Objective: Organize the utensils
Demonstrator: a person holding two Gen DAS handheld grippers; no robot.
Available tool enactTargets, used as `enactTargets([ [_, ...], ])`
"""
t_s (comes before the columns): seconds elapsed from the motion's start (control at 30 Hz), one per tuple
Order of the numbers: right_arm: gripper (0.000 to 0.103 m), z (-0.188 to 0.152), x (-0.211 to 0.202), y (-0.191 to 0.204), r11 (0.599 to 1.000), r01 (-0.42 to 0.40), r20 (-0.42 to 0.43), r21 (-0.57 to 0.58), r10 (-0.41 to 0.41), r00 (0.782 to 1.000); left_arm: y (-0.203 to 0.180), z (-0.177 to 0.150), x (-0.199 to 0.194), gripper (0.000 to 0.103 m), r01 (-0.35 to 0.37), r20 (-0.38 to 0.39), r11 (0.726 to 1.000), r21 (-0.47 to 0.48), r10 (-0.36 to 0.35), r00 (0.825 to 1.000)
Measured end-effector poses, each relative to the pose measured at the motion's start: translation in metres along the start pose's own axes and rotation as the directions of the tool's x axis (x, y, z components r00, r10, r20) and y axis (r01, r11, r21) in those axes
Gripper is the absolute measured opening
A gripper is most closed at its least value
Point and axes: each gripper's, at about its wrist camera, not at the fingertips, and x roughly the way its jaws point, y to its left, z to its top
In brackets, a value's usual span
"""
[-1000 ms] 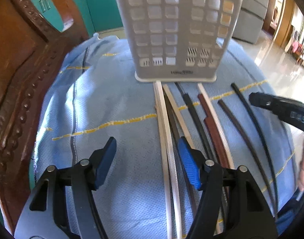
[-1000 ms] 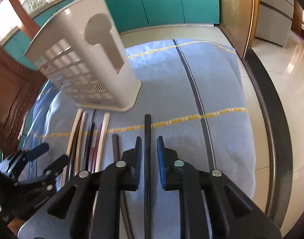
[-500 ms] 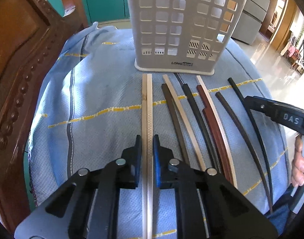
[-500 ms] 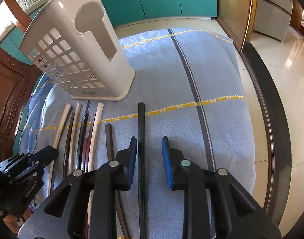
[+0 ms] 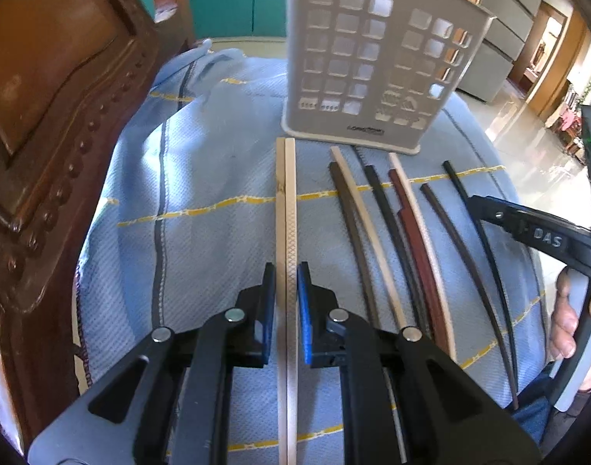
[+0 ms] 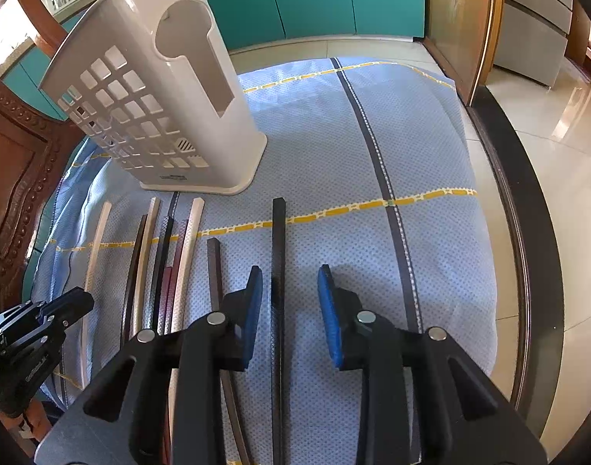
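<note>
Left gripper (image 5: pixel 287 302) has just clamped shut on the cream chopsticks (image 5: pixel 287 209), a pair lifted clear of the row to its right, so the first pick is secured. Right gripper (image 6: pixel 289 298) has been opening; the black chopstick (image 6: pixel 278 255) sits loose between its jaws. Straight ahead stands the holder (image 5: pixel 373 69). Only the right wrist view shows its side cutout.

Blue cloth-covered table (image 6: pixel 431 147): white utensil holder (image 6: pixel 171 116) upright; chopsticks (image 5: pixel 408 232) in row before it.
</note>
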Motion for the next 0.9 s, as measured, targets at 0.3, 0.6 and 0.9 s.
enactTargets([
  [0.3, 0.030, 0.000, -0.003, -0.003, 1.000, -0.006, 0.004, 0.004, 0.006, 1.000, 0.011, 0.005, -0.005, 0.019, -0.025, 0.023, 0.999, -0.031, 0.026, 0.999],
  [0.6, 0.030, -0.003, -0.008, 0.005, 0.999, -0.010, 0.015, -0.048, 0.010, 1.000, 0.012, 0.012, 0.010, 0.029, -0.060, 0.006, 0.998, -0.028, 0.060, 0.998],
  [0.9, 0.032, -0.002, -0.006, 0.006, 0.999, -0.006, 0.002, -0.050, 0.006, 1.000, 0.004, 0.009, 0.015, 0.029, -0.096, 0.015, 0.995, 0.009, 0.096, 0.995],
])
